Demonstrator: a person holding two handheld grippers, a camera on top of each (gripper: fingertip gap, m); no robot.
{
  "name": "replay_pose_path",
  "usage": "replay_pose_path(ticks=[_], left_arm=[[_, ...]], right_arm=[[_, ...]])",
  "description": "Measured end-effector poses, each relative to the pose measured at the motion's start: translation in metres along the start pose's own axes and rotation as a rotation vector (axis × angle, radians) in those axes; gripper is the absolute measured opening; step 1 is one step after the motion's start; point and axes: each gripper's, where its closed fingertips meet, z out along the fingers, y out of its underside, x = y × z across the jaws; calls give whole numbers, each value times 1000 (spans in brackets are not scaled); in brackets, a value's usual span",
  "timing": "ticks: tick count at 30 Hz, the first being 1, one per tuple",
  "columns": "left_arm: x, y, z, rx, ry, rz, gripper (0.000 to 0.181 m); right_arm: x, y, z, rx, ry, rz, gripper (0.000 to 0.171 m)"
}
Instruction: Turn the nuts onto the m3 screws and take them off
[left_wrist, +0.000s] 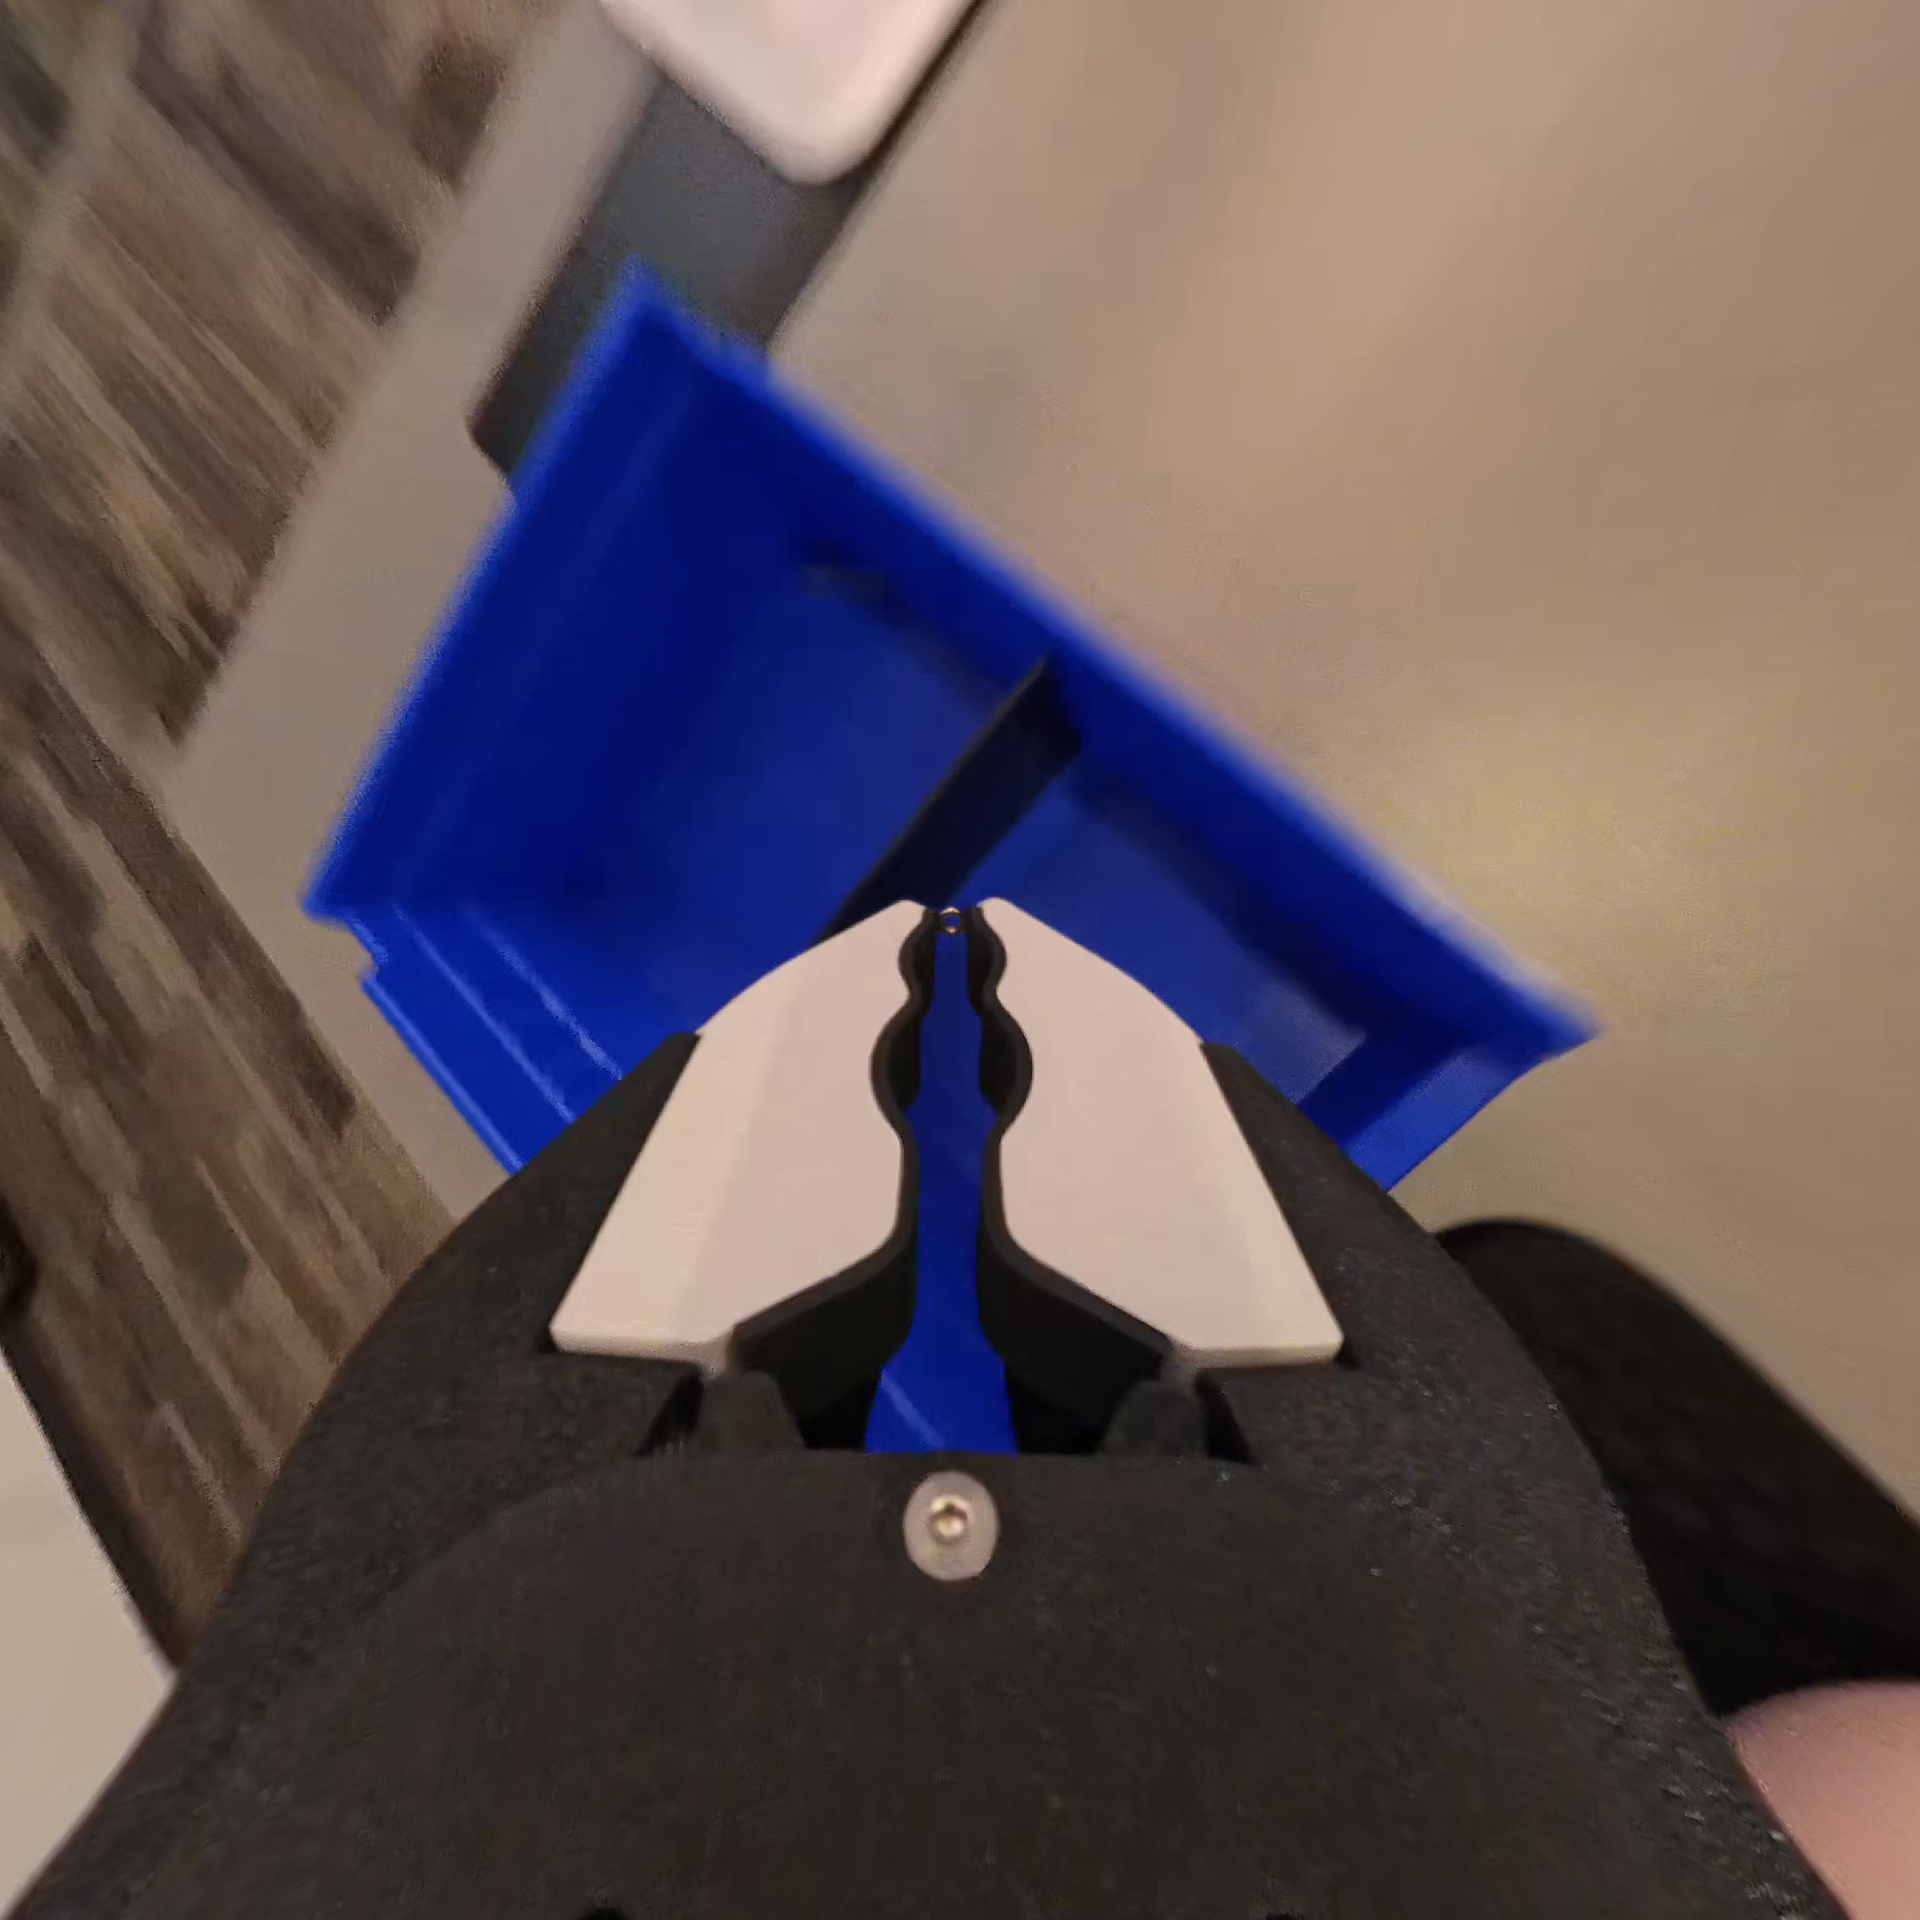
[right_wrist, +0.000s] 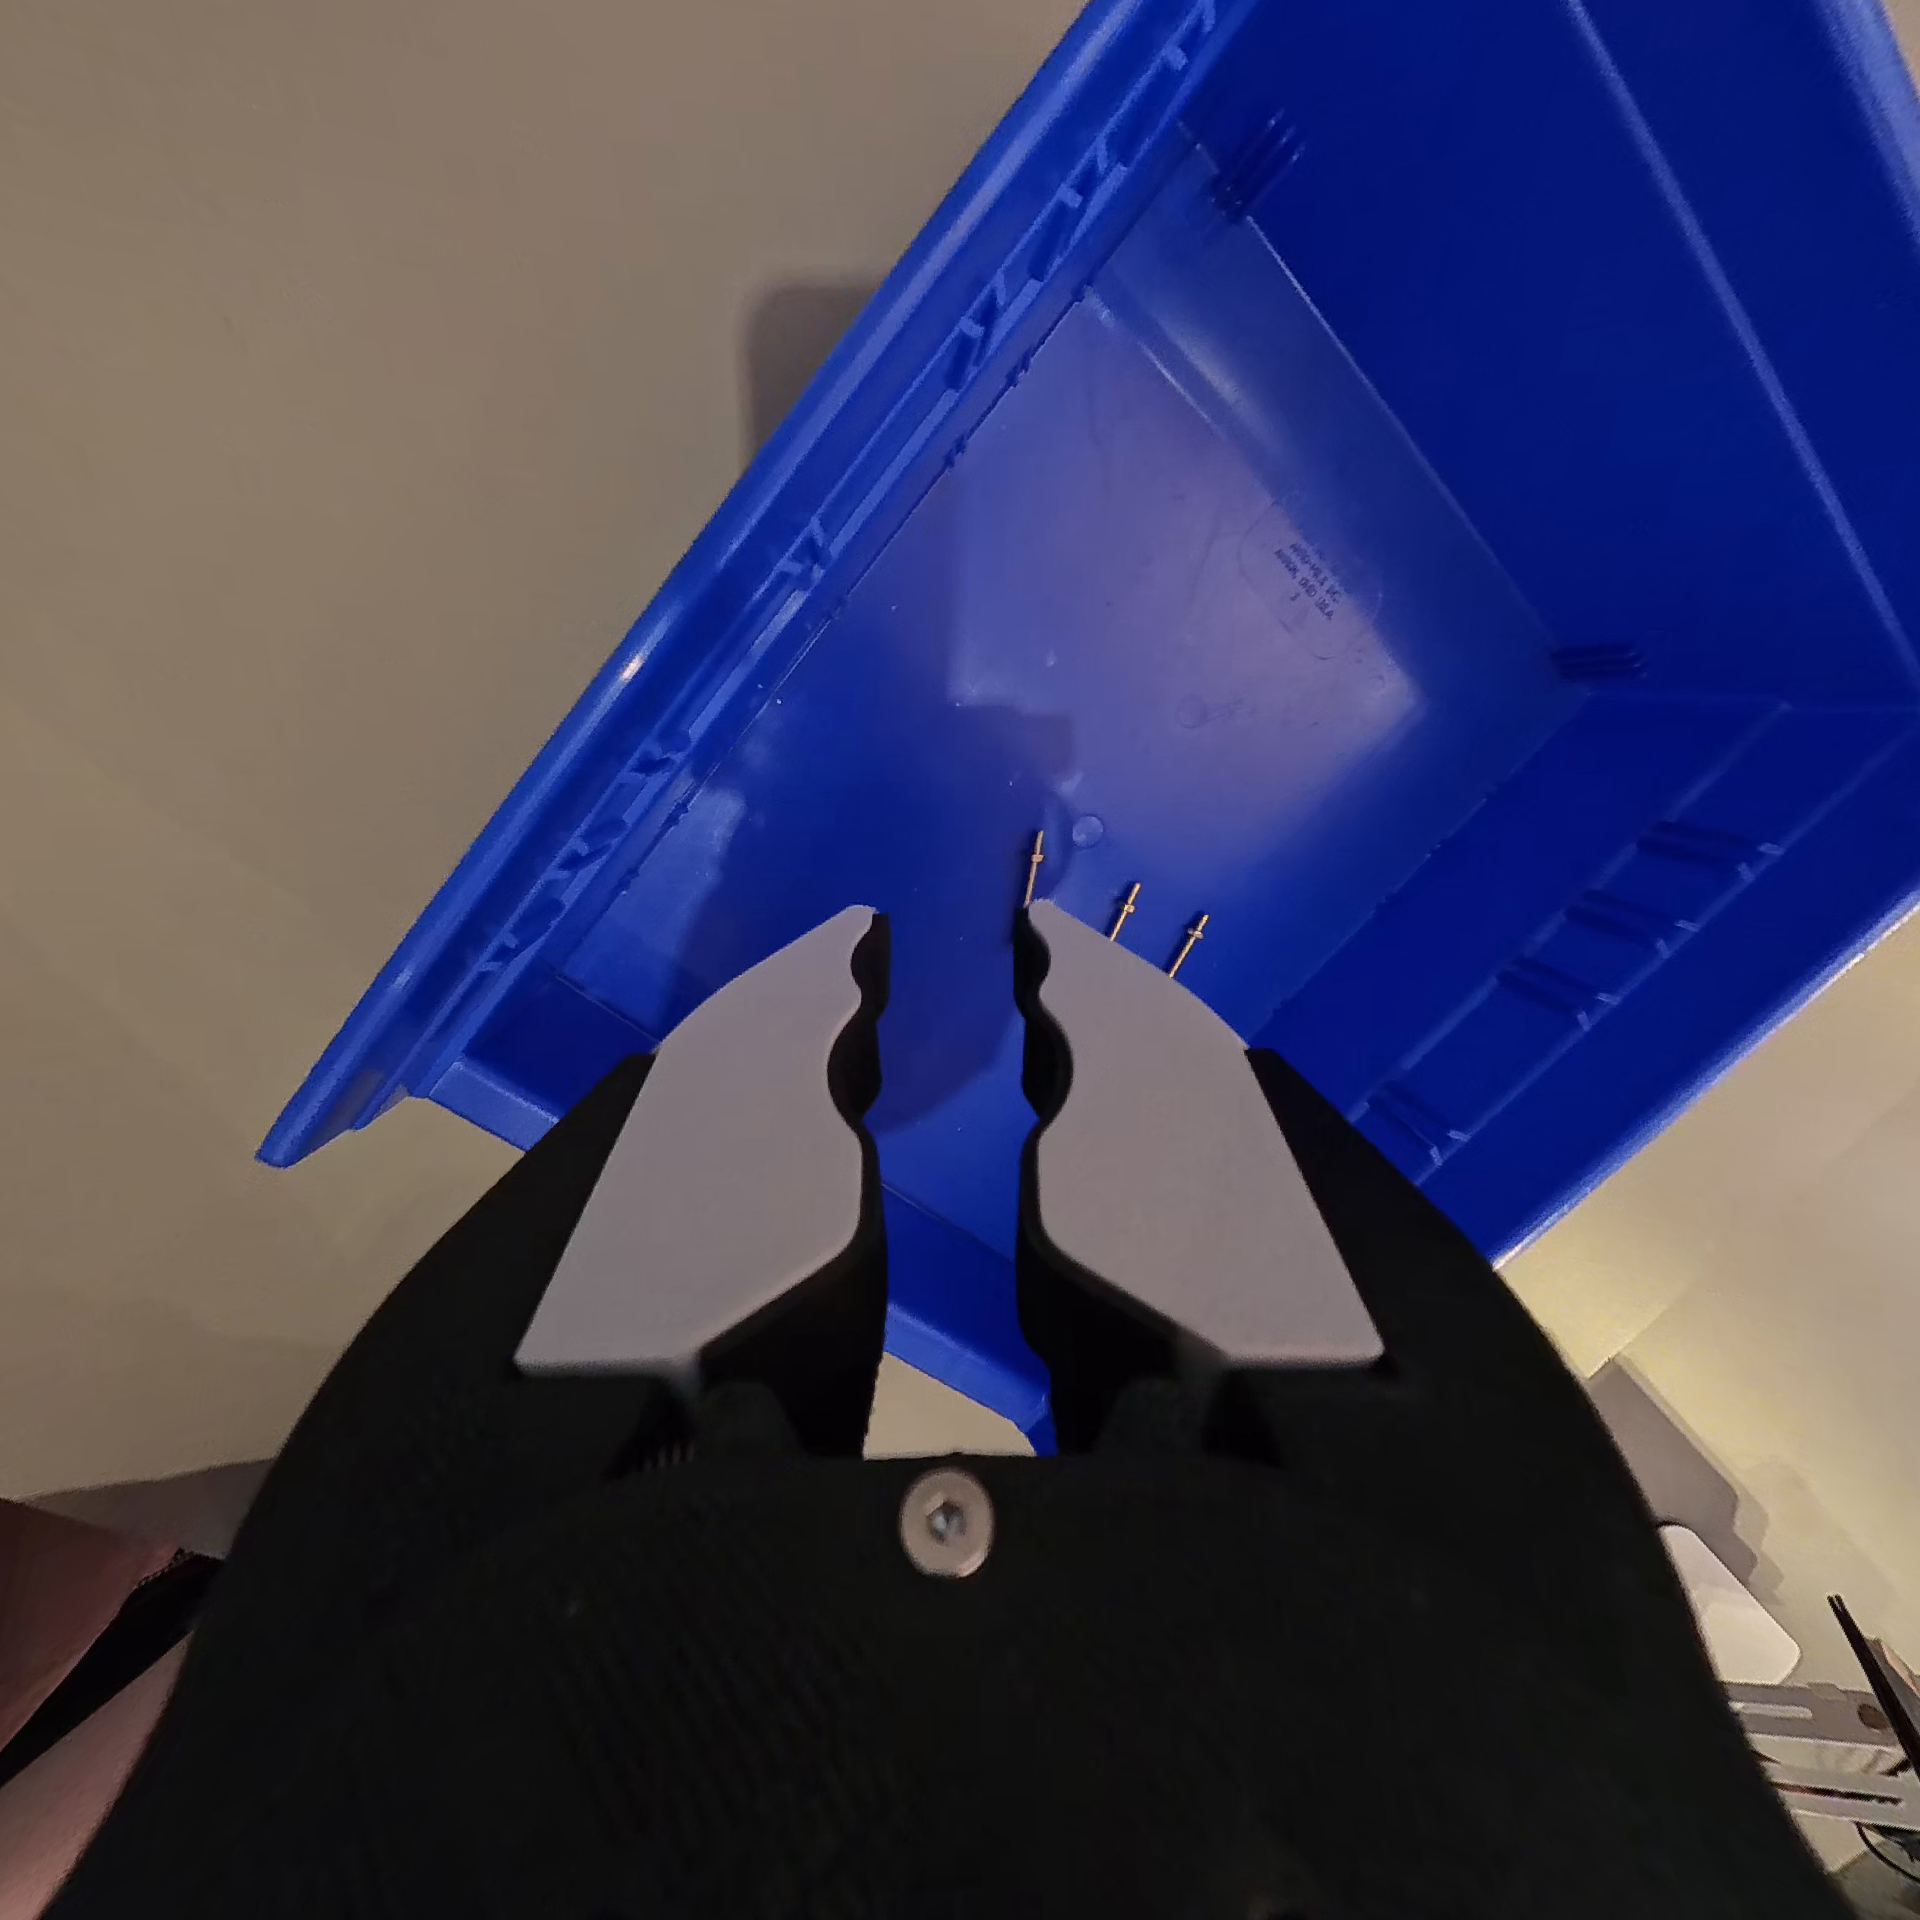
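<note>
So the left gripper has its jaws nearly pressed together, pinching a tiny nut right at the very tips, in the middle of its frame. Makes sense to hold it out at the tips: it's so small that anywhere deeper in the jaws it'd just be buried and you couldn't line it up with a screw. It reads as a little metallic ring, that's about all I can make out. It hangs over the blue bin, which has a dark divider across it, so a drop would probably land inside.

The right gripper has its jaws spread apart, holding nothing, aimed at the bin floor. Three thin brass-coloured screws lie there just right of centre, close together, one almost touching the right jaw tip. My guess is it's going in to grab one. The bin sits on a beige desk.
</note>
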Motion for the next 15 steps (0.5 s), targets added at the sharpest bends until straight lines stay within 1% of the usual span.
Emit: replay_pose_path(ticks=[2,4,5,7,9,10,13,15], left_arm=[[27,-51,-19,157,41,27,5],[70,-102,-24,290,147,57,5],[95,-121,-21,321,212,68,5],[141,-147,-2,325,330,92,5],[174,-159,27,273,382,92,5],[189,-158,43,220,401,111,5],[212,-150,91,91,383,159,5],[227,-146,110,49,433,160,5]], right_arm=[[1,0,-1,-2,13,-8,24],[0,-1,-4,4,21,-13,23],[-1,-2,-5,10,20,-16,23],[-3,-3,-6,16,19,-22,23],[-3,-1,-7,10,24,-24,23],[-3,-1,-7,8,26,-23,23],[0,1,-7,6,36,-9,23],[1,1,-8,5,38,-3,23]])
